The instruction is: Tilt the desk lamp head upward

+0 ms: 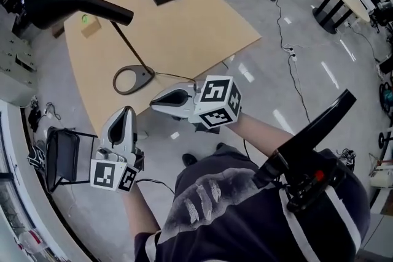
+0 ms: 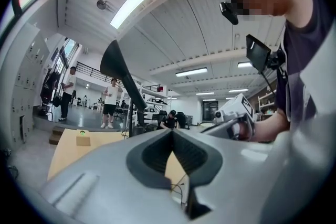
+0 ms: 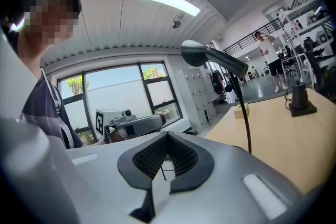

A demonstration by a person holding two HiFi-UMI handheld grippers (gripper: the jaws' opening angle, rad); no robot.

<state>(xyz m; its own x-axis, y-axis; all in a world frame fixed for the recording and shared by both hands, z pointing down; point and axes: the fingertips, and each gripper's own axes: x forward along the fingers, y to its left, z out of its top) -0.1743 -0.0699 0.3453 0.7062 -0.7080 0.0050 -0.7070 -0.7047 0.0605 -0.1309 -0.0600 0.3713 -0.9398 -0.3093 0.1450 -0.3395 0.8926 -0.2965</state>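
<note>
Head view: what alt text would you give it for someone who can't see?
Seen from above, a person holds two shut, empty grippers, the left gripper and the right gripper, near the edge of a wooden table. A black desk lamp stands on it, untouched by either.

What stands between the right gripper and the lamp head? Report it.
Nothing visible does. The right gripper, fingers shut and empty, hovers at the near edge of the table; only open air lies between it and the lamp head.

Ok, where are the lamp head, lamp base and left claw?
lamp head (image 1: 67, 2), head view, middle of the shade.
lamp base (image 1: 145, 75), head view, solid side of the ring.
left claw (image 1: 127, 111), head view, shut tips.
</note>
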